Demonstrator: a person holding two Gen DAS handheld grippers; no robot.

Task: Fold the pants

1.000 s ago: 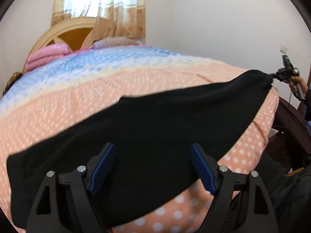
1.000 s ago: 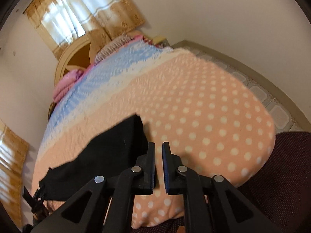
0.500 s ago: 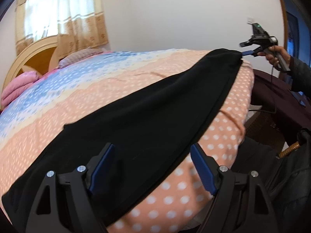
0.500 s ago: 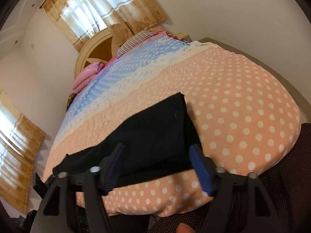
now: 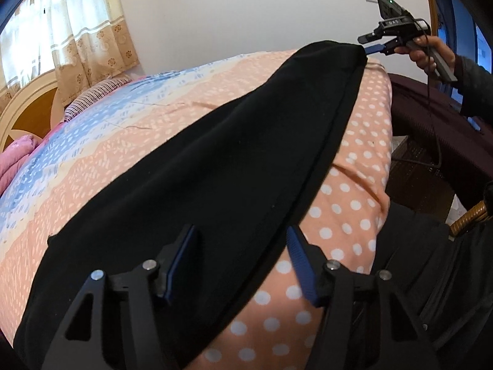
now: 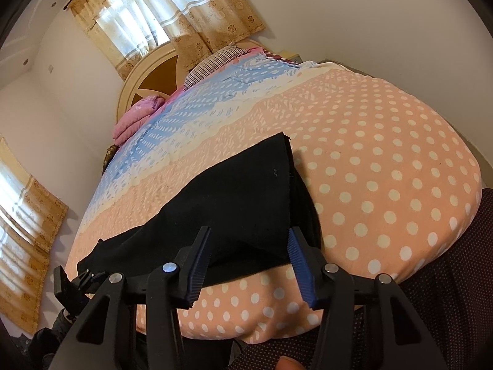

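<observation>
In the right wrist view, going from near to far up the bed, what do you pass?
Right hand-held gripper → black pants → peach dotted bedspread → blue patterned band → striped pillow → wooden headboard → curtained window.

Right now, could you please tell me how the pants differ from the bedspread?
The pants are plain black, while the bedspread is patterned: peach with white dots, then blue and cream bands. The pants form a long, narrow strip along one edge, while the bedspread spreads far wider beneath them. Both are soft cloth lying fairly flat.
</observation>
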